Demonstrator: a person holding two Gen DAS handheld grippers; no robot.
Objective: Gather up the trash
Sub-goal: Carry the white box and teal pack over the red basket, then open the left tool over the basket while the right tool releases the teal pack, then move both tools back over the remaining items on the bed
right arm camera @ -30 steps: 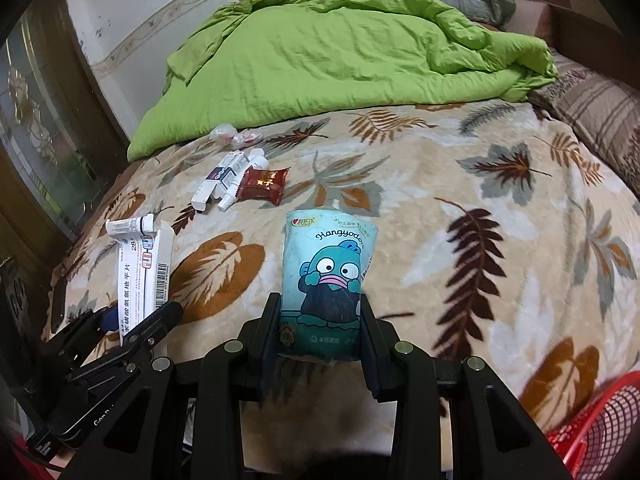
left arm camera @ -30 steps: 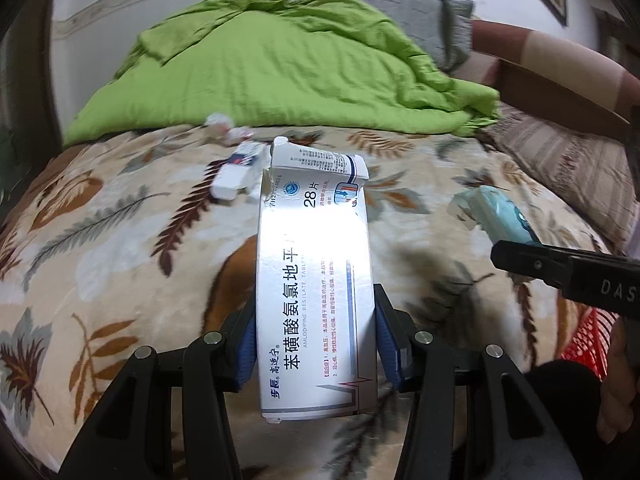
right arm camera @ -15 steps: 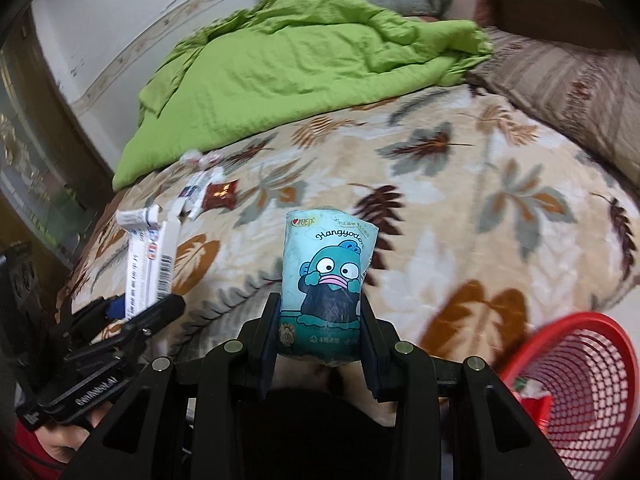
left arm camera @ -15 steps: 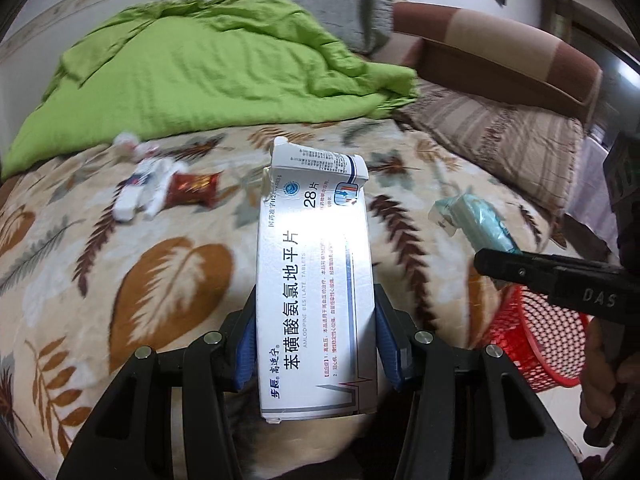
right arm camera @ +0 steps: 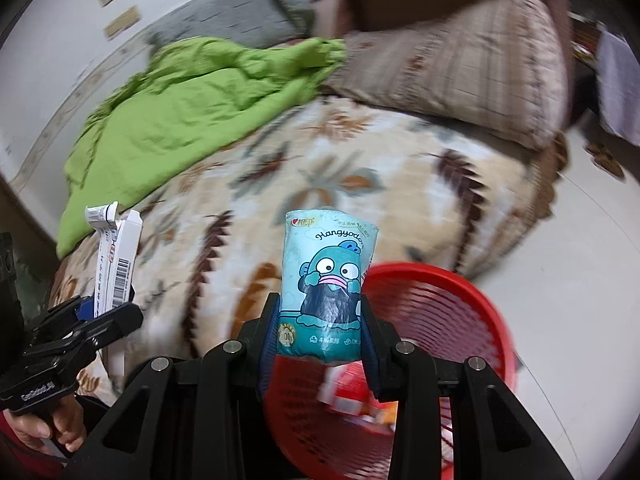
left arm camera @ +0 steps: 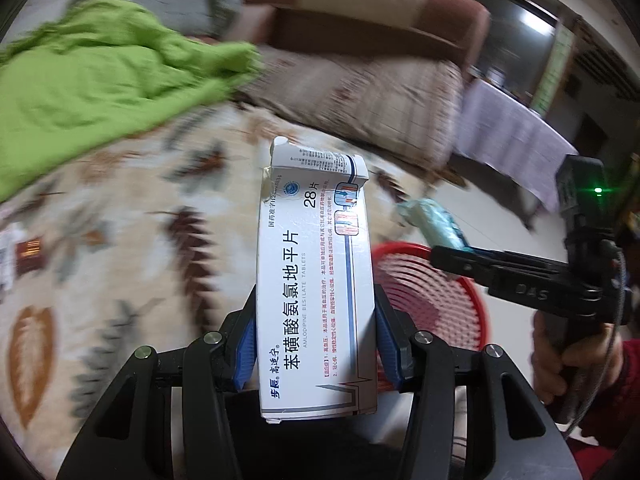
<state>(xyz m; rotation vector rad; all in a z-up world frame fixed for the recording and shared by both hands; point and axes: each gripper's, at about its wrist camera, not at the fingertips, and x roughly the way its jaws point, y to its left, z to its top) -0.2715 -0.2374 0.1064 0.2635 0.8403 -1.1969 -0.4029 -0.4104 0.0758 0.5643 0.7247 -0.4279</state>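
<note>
Forward-pointing, the left hand-held gripper [left arm camera: 316, 344] grasps a flat cardboard pill box [left arm camera: 316, 292]; the right hand-held gripper [right arm camera: 318, 340] clenches a soft plastic tissue pack [right arm camera: 326, 284] over the red mesh basket [right arm camera: 452, 304].

We're in a home bedroom here: a bed [right arm camera: 400, 168] under a cream, leaf-patterned blanket, a rumpled green quilt [right arm camera: 192, 108] heaped at its far side, a brown patterned pillow [right arm camera: 460, 64] against a padded headboard [left arm camera: 360, 16], and a red mesh basket [right arm camera: 452, 316] standing on the pale tiled floor [right arm camera: 580, 260] beside it.
</note>
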